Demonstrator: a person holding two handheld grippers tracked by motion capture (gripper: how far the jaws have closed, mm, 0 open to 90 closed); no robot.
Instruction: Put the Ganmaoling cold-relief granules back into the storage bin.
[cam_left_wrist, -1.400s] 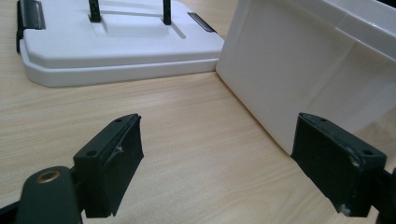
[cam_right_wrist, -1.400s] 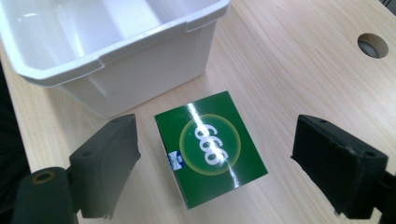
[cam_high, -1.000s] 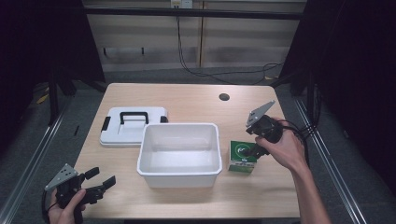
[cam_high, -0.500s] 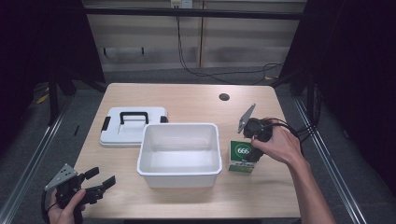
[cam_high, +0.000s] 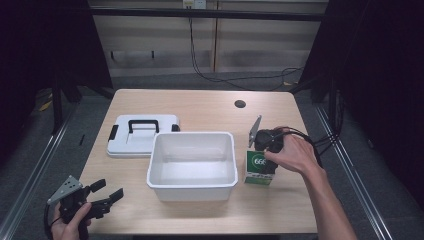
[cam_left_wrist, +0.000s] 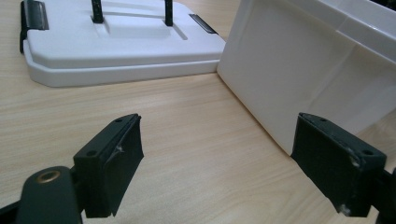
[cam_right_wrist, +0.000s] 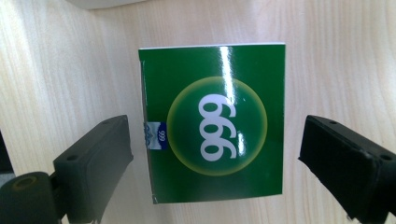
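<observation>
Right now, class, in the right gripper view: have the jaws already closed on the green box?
No: the right gripper stands open, with bare table showing between each jaw and the green box.

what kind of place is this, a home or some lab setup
Most likely a lab or recording rig, not a home: a bare wooden table ringed by dark curtains, cables along the back wall, and a person's hand-held left gripper and right gripper working over a staged green box and white tub.

A round dark hole (cam_high: 240, 104) is seen in the wooden table (cam_high: 200, 107), beyond the white bin (cam_high: 192, 165) and to its right. Black cables (cam_high: 210, 65) are hung against the wall panel behind the table.
</observation>
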